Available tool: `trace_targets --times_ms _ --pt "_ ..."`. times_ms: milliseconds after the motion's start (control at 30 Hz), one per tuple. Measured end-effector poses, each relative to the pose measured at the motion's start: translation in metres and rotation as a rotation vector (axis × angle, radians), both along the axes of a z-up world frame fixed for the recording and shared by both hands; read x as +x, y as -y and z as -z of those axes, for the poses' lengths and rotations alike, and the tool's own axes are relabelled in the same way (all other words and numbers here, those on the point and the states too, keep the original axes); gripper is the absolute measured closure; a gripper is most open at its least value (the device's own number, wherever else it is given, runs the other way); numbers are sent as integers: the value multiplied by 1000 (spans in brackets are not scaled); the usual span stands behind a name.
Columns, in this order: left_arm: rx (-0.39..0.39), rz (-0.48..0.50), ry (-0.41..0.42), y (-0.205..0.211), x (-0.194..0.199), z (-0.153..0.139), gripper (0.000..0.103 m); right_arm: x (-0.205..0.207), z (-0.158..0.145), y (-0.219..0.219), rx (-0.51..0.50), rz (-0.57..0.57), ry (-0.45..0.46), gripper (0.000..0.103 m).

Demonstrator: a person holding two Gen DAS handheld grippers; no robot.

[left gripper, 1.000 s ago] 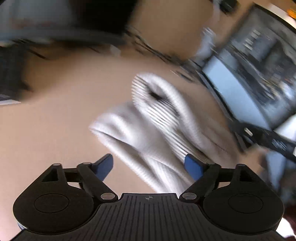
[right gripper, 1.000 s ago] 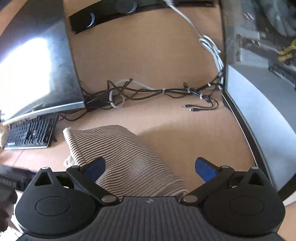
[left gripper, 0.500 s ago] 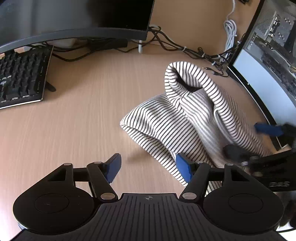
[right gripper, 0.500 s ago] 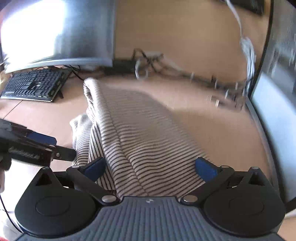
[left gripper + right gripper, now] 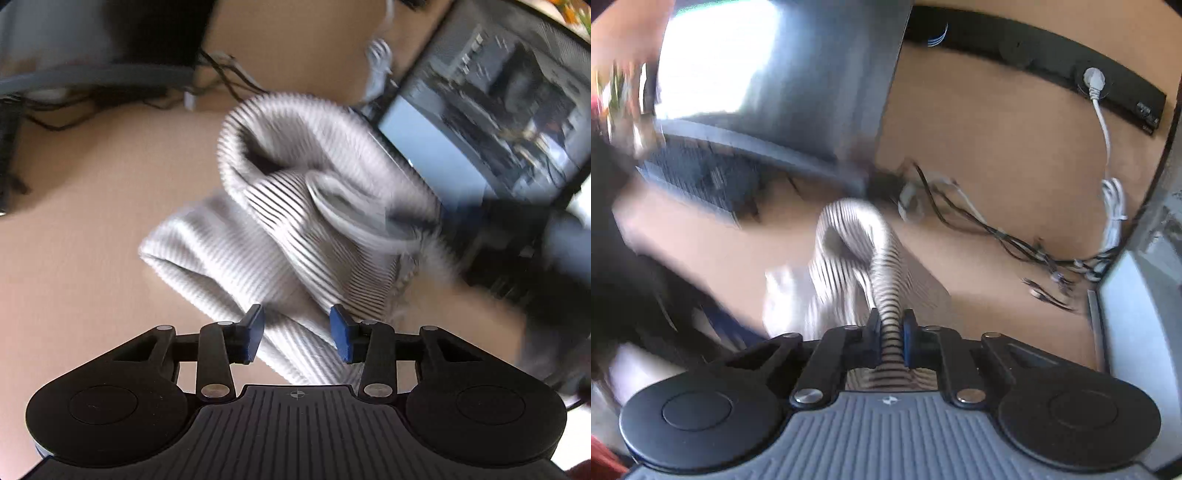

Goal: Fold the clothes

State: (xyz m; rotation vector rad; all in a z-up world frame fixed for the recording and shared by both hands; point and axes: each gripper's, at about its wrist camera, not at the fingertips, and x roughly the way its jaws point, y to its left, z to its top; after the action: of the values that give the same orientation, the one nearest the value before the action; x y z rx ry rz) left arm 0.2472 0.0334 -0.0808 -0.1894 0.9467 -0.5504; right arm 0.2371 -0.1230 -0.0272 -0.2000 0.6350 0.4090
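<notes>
Right fingers pinching the striped top; left fingers closing around its near edge.

My right gripper (image 5: 889, 341) has its blue fingers (image 5: 908, 343) pressed onto a ridge of the striped garment (image 5: 886, 273), cloth bunched tight between them. My left gripper (image 5: 295, 336) is closing, a fold of the same garment (image 5: 288, 240) lying between the pads (image 5: 341, 338), which do not yet press it. The cloth is pale with thin dark stripes, rumpled, one tube-like opening gaping upward, motion-blurred. It lies heaped on the tan bench (image 5: 74, 258), between a monitor (image 5: 783, 81) and another screen (image 5: 480, 122), cables (image 5: 979, 221) behind it.
</notes>
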Motion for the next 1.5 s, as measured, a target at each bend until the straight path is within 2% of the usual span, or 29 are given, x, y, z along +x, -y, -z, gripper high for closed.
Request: trace_targets --times_ms 100,133,200,267,333,367,400,500,567,633,667,700,733,800,867,933,967,1033,1067,1167,1233,1333,1500 --pt "9 21 -3 6 1 12 61 21 8 2 146 -13 -158 93" --pt "11 27 5 5 -1 12 61 26 18 0 148 -23 -200 93" --pt "13 41 6 2 -3 9 58 27 36 -6 98 -34 -225 90" --pt "20 37 -8 -7 -5 5 51 18 43 -11 36 -50 -174 86" --pt "29 -2 -17 -21 -8 3 49 1 45 -25 -64 -89 -87 68" --pt "16 -35 -34 -28 -7 3 49 -4 48 -31 -112 -102 -55 53" --pt "4 -68 -51 -34 -5 3 49 -10 52 -38 -168 -115 -24 45" --pt "-34 -156 -102 -46 3 5 49 -23 68 -55 -326 -131 60 39" --pt "-53 -181 -131 -44 11 7 50 -27 77 -58 -404 -97 112 39" --pt "-53 -172 -143 -38 15 10 54 -24 77 -50 -396 -40 114 39" --pt "-45 -161 -147 -34 16 12 56 -22 76 -46 -393 -25 111 43" --pt "-42 -151 -151 -30 17 13 58 -21 74 -43 -399 -25 109 70" --pt "-55 -138 -163 -27 18 16 64 -21 72 -41 -422 -32 119 78" --pt "-82 -122 -185 -22 22 22 71 -21 54 -38 -449 -59 164 82" --pt "-98 -113 -192 -18 25 25 72 -28 25 -40 -434 -98 217 83" --pt "-113 -102 -193 -16 28 27 72 -42 8 -49 -454 -194 246 83" --pt "-124 -95 -196 -16 30 28 72 -47 9 -53 -473 -232 246 83" --pt "-149 -85 -198 -15 32 31 72 -53 32 -61 -529 -286 219 83" --pt "-155 -84 -195 -15 31 32 77 -57 43 -65 -557 -313 205 83" --pt "-157 -95 -204 -23 23 34 71 -55 74 -72 -617 -340 160 80" --pt "-128 -121 -185 -35 15 27 70 -58 84 -78 -642 -360 172 74" --pt "-95 -139 -93 -48 -1 2 70 -59 92 -84 -646 -367 174 64" --pt "-180 -141 68 -53 -2 -54 64 -59 96 -82 -622 -360 172 53"
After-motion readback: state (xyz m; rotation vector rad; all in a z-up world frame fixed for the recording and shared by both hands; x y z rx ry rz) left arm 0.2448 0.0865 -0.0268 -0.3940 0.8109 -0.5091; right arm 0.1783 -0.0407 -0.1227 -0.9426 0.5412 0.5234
